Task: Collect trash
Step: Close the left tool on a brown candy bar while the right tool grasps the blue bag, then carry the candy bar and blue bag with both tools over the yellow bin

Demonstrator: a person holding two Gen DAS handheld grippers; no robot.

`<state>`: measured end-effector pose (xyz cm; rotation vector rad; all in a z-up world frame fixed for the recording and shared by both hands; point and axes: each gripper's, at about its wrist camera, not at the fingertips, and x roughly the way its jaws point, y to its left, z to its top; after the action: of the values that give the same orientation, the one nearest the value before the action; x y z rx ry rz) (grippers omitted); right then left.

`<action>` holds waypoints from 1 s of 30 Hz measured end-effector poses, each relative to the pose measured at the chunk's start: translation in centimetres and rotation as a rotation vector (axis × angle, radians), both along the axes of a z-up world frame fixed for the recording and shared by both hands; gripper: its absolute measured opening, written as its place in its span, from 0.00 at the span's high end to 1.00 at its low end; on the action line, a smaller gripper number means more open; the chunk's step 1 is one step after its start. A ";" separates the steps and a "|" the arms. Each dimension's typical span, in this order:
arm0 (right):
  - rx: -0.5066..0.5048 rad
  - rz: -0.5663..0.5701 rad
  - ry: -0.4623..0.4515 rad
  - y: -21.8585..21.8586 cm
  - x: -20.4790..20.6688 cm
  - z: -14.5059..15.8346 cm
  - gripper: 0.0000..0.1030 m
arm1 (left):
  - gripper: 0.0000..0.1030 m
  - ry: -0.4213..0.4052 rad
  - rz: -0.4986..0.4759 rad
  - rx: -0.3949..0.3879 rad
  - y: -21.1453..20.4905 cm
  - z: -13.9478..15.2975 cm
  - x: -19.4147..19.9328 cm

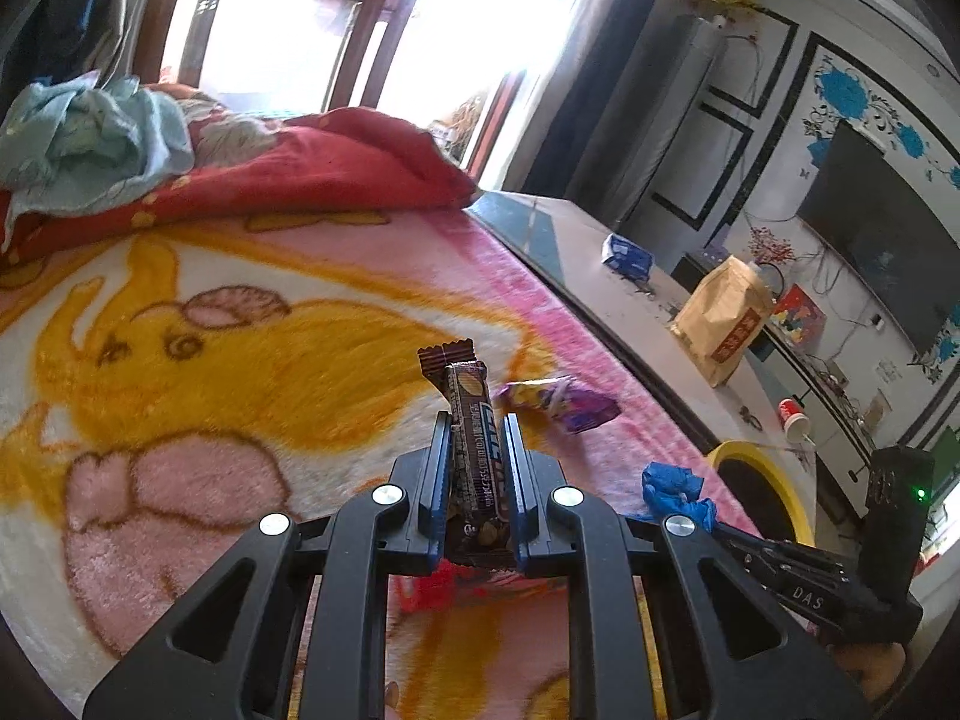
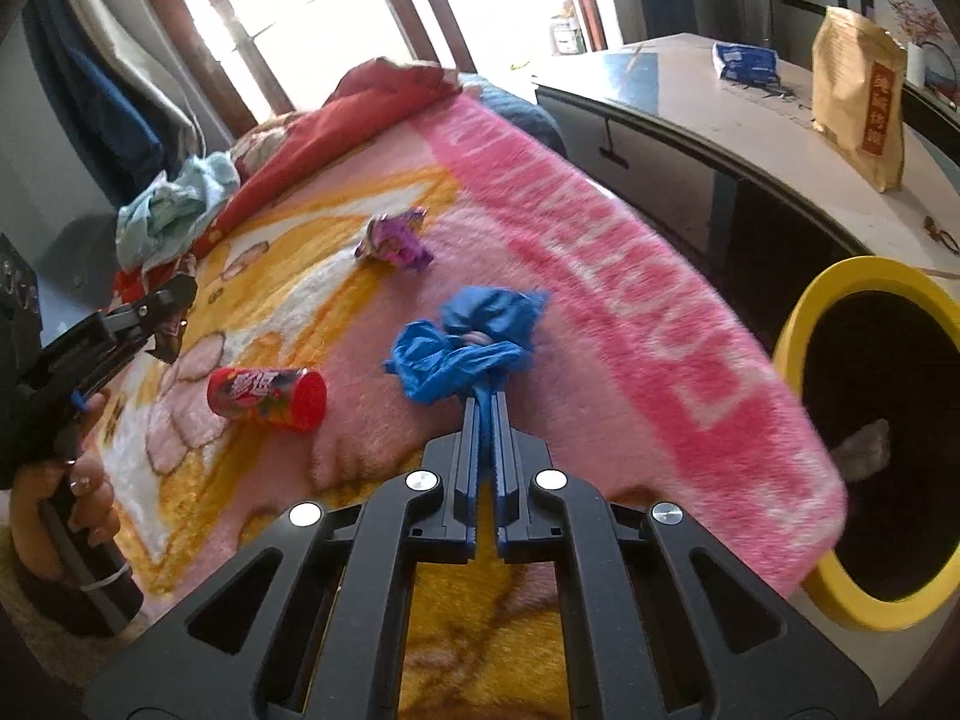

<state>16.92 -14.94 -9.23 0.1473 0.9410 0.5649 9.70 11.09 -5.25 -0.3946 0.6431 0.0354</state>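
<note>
My left gripper (image 1: pixel 477 423) is shut on a brown snack bar wrapper (image 1: pixel 471 414) that stands upright between its fingers, above the pink and yellow blanket (image 1: pixel 240 324). My right gripper (image 2: pixel 486 399) is shut on a crumpled blue plastic bag (image 2: pixel 468 342), held just over the blanket (image 2: pixel 600 276); the bag also shows in the left wrist view (image 1: pixel 675 489). A purple wrapper (image 2: pixel 396 240) lies further up the bed, also in the left wrist view (image 1: pixel 561 399). A red can-shaped snack tube (image 2: pixel 270 397) lies on its side to the left. A yellow-rimmed trash bin (image 2: pixel 870 438) stands beside the bed on the right.
A red quilt (image 1: pixel 336 162) and light blue cloth (image 1: pixel 90 132) are piled at the head of the bed. A table (image 2: pixel 720 114) beside the bed holds a tan paper bag (image 2: pixel 858 96) and a blue packet (image 2: pixel 744 63). The left gripper (image 2: pixel 162 312) shows at the left edge.
</note>
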 end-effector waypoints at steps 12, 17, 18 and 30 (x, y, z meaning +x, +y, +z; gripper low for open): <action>0.027 -0.121 -0.016 -5.7 0.7 0.9 0.99 | 0.85 -0.044 -0.109 0.004 -3.4 2.1 0.3; 0.035 -0.175 -0.030 -8.0 1.0 1.5 0.99 | 0.85 -0.062 -0.166 0.007 -5.4 2.6 0.9; 0.036 -0.187 -0.033 -8.5 1.0 1.6 0.99 | 0.85 -0.065 -0.181 0.009 -6.0 2.7 1.0; 0.021 -0.327 -0.047 -14.4 1.1 2.0 0.99 | 0.85 -0.079 -0.335 0.016 -11.8 3.1 2.5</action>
<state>17.97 -29.29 -7.23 0.2988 0.8439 0.2750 12.22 -0.70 -2.14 -0.2673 0.6233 -0.2930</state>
